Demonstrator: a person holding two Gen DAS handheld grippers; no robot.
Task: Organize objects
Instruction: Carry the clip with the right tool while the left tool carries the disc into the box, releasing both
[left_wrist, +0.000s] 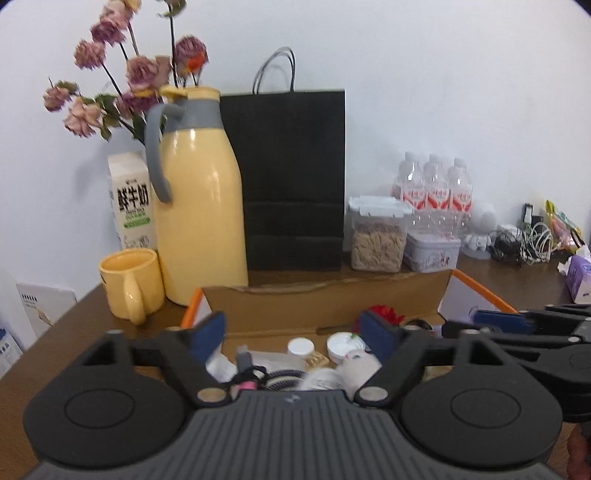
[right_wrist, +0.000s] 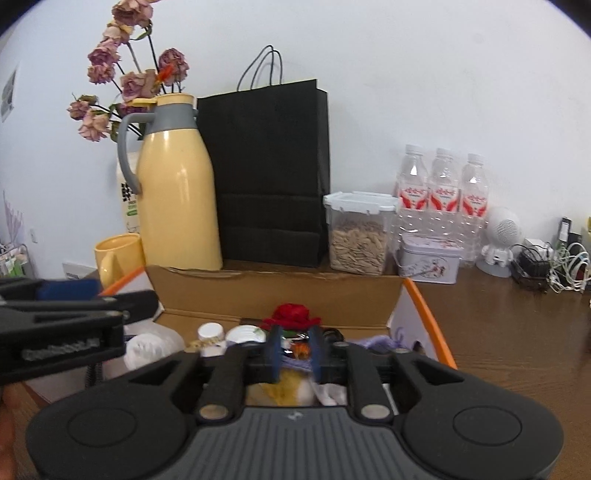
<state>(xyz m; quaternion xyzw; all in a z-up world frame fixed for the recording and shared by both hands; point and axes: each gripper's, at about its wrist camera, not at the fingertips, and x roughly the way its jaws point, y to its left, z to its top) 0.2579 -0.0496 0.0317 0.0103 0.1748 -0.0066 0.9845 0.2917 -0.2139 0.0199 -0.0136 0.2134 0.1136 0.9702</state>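
Box (left_wrist: 325, 299) clutter below both claws: left claw (left_wrist: 295, 328), right claw (right_wrist: 295, 350).

A brown wooden surface (right_wrist: 517, 332) against a white wall carries a yellow thermos jug (right_wrist: 177, 206), a yellow mug (left_wrist: 129, 282), a milk carton (left_wrist: 131, 201), a black paper bag (right_wrist: 269, 177), a clear canister of seeds (right_wrist: 358, 236), three water bottles (right_wrist: 443, 192), a small tin (right_wrist: 430, 264), tangled cables (right_wrist: 554, 266) and an open cardboard box (right_wrist: 277, 291) of oddments.
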